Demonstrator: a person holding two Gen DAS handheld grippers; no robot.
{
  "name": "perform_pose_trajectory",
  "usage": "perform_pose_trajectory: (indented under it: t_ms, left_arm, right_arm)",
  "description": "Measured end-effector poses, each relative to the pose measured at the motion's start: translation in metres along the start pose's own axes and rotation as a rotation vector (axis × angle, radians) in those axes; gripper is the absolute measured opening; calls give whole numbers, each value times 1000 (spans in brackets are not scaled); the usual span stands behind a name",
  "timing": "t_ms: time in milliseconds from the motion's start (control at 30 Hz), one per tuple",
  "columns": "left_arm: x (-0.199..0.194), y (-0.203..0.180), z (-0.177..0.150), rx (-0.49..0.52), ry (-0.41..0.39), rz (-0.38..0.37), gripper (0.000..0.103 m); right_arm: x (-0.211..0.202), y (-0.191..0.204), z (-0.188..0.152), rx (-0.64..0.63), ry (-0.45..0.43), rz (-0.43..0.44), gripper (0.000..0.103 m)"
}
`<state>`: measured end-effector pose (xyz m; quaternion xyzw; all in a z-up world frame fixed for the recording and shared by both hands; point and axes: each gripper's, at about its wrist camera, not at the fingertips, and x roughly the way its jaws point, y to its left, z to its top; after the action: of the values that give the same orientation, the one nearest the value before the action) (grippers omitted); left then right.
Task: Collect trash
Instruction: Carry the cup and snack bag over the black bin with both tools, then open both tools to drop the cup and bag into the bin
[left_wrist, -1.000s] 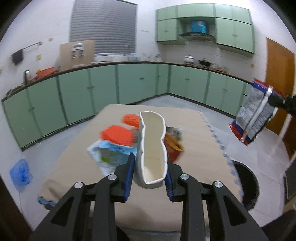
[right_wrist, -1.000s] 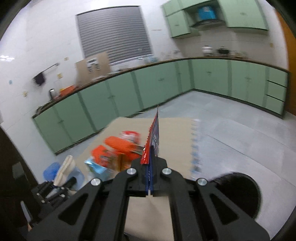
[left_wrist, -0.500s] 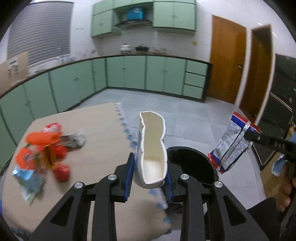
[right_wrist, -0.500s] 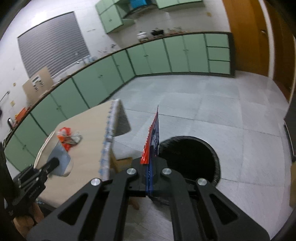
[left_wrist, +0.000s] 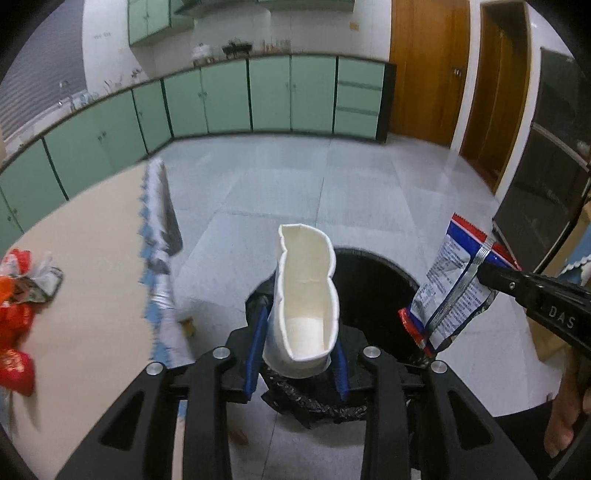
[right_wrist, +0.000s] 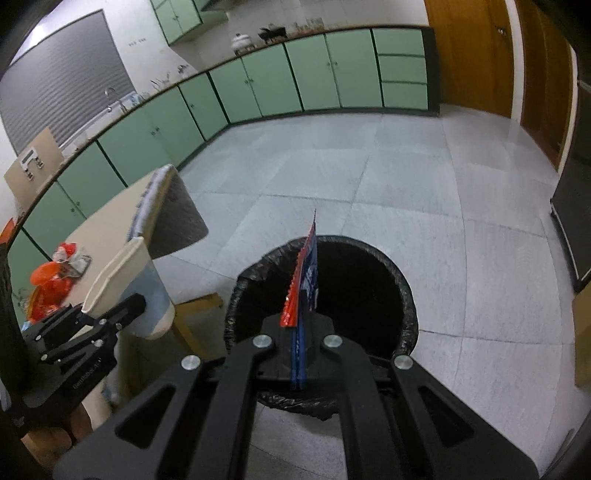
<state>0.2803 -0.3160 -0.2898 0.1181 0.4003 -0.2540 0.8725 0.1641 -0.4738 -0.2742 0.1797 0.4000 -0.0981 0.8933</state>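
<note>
Both grippers have swung away from the table (left_wrist: 85, 258) and now hang over the trash bin (left_wrist: 373, 280).

From the left wrist, the left gripper (left_wrist: 297, 354) squeezes a squashed white paper cup (left_wrist: 306, 299), open end up, above the bin's near rim. The snack wrapper (left_wrist: 450, 291) looks shiny and crinkly, pinched beside the bin. Red wrappers (left_wrist: 16, 325) stay on the table.

From the right wrist, the right gripper (right_wrist: 299, 354) is clamped on the flat wrapper (right_wrist: 304, 280), edge-on over the round bin (right_wrist: 402, 295), lined with a wrinkly black bag. The inside is too dark to see.
</note>
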Motion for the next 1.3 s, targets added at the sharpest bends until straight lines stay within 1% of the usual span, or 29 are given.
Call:
perform_pose_trajectory:
  t_ms: [33, 100, 300, 333, 367, 400, 433, 467, 500, 567, 600, 633, 667, 733, 800, 867, 933, 967, 1033, 1133, 1233, 1300]
  left_arm:
    - [11, -2, 2, 3, 29, -6, 32]
    - [26, -7, 8, 6, 58, -6, 32]
    - [66, -19, 28, 28, 94, -1, 33]
    - [73, -19, 31, 24, 101, -8, 35]
    - [78, -19, 33, 21, 108, -13, 36]
    - [86, -23, 32, 21, 120, -9, 44]
    - [95, -24, 33, 22, 135, 8, 48]
    - [102, -23, 32, 19, 146, 16, 50]
    - [109, -22, 33, 7, 165, 18, 50]
    - [111, -20, 34, -17, 171, 21, 51]
    - [108, -19, 34, -26, 158, 17, 56]
    - [102, -19, 35, -26, 143, 17, 59]
    - [100, -18, 36, -21, 133, 21, 63]
    - [90, -17, 38, -7, 110, 26, 63]
    - [72, -9, 41, -33, 79, 12, 63]
    - [46, 2, 41, -53, 37, 32, 63]
    - [13, 18, 34, -84, -11, 64, 66]
    - [-1, 26, 28, -95, -32, 85, 69]
    - [-28, 42, 17, -122, -73, 136, 70]
    - [-79, 78, -15, -190, -144, 265, 72]
    - [-117, 112, -44, -274, -201, 379, 74]
    - [-144, 138, -70, -346, -245, 493, 76]
  right_arm:
    - [7, -3, 0, 6, 9, -1, 0]
    - [19, -6, 5, 12, 26, -8, 0]
    - [43, -10, 16, 33, 56, -30, 0]
    - [48, -12, 17, 43, 58, -36, 4]
    - [55, -16, 18, 60, 65, -40, 4]
    - [64, -21, 18, 76, 85, -40, 7]
    - [70, -24, 20, 90, 103, -42, 14]
    - [76, -28, 19, 105, 120, -50, 16]
    - [79, -28, 20, 107, 124, -54, 21]
    - [76, -30, 20, 114, 122, -60, 23]
    - [71, -30, 20, 118, 108, -55, 30]
    - [68, -30, 20, 116, 97, -58, 38]
    - [62, -30, 20, 114, 81, -68, 38]
    - [52, -28, 22, 123, 66, -60, 38]
    - [31, -23, 23, 123, 21, -57, 38]
    - [6, -13, 23, 105, -27, -42, 38]
    - [-18, 1, 24, 73, -70, -26, 38]
    - [-32, 11, 23, 48, -92, -15, 38]
    - [-52, 30, 21, 10, -117, 16, 43]
    - [-75, 69, 14, -56, -137, 92, 51]
    - [-87, 114, 3, -137, -134, 176, 52]
    - [-90, 148, -6, -202, -127, 225, 52]
